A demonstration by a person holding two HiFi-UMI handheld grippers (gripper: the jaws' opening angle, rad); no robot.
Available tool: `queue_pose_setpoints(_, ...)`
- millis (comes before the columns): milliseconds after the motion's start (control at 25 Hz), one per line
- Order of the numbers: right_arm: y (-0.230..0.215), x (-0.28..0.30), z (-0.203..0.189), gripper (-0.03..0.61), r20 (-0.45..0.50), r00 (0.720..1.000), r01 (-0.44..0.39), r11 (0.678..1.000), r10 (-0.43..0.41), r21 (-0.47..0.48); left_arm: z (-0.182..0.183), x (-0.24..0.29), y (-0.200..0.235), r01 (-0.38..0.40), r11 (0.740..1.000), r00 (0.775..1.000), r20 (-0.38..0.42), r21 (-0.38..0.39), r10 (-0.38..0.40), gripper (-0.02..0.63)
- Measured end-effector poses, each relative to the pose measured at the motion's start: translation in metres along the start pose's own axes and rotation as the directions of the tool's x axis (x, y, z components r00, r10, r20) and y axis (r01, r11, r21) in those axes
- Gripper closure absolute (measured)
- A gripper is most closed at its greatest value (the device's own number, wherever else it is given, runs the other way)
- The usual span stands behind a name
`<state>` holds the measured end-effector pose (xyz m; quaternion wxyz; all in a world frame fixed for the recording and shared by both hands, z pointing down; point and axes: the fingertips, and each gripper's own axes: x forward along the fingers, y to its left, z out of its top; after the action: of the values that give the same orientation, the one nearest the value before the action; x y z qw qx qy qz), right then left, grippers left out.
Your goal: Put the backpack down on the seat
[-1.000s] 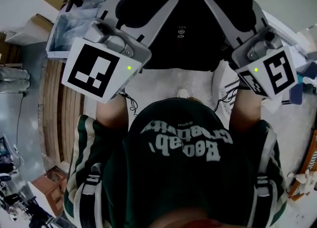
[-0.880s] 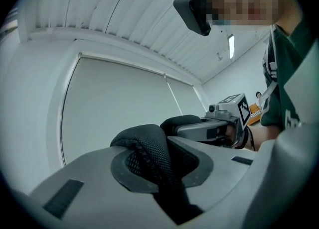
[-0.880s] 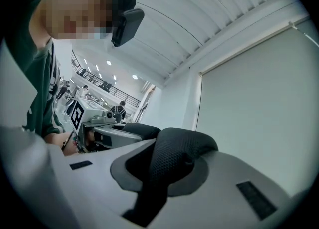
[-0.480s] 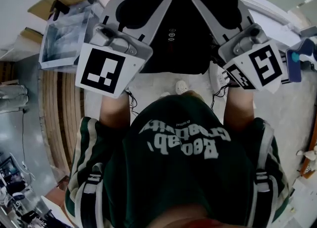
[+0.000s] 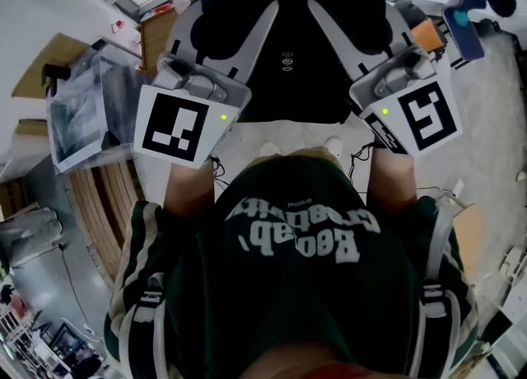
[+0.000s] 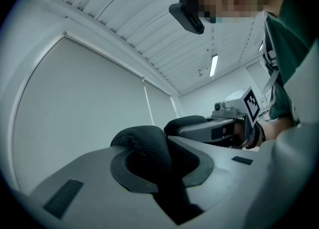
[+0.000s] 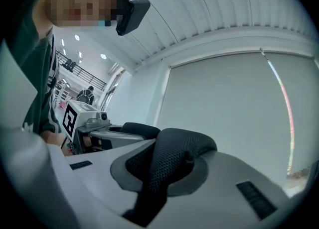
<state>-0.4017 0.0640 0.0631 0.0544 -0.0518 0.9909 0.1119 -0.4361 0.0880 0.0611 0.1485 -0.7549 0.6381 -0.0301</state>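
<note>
1. Backpack (image 5: 292, 48): black, out in front of the person. In head view its long axis runs straight away from the torso. Can't tell how steeply it hangs.
2. Pack body sits btwn the two grippers, inboard of both jaw pairs. One padded mesh strap per side goes into a gripper.
3. L gripper (image 5: 229, 23): jaws nearly together, pinching L strap (image 6: 144, 146). Strap fills the gap and bulges up past the jaw tips.
4. R gripper (image 5: 358, 19): same, jaws clamped on R strap (image 7: 174, 158), which loops over the tips.
5. Both grippers point fwd and tilt up toward the ceiling, converging slightly on the pack.
6. L forearm (image 5: 188, 188) and R forearm (image 5: 391, 180): bare, roughly parallel, reaching fwd either side of the torso.
</note>
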Motion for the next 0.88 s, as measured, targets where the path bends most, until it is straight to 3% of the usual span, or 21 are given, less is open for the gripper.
queue_pose_setpoints(320,-0.106,-0.135,-0.012,0.508,-0.037,0.976,0.214,0.975,-0.216,-0.049,0.008,0.124,-0.125,0.162,0.986,0.986,0.023,0.047,-0.164,0.523)
queue_pose_setpoints(560,-0.193,-0.238,-0.031,0.508,-0.064,0.949,0.302,0.948,-0.309,-0.098,-0.002,0.221,-0.224,0.223,0.974,0.975,0.008,0.028,-0.223,0.523)
queue_pose_setpoints(880,-0.282,-0.356,-0.067,0.508,-0.144,0.888,0.421,0.897,-0.438,-0.133,-0.021,0.326,-0.336,0.361,0.932,0.932,0.008,-0.016,-0.361,0.523)
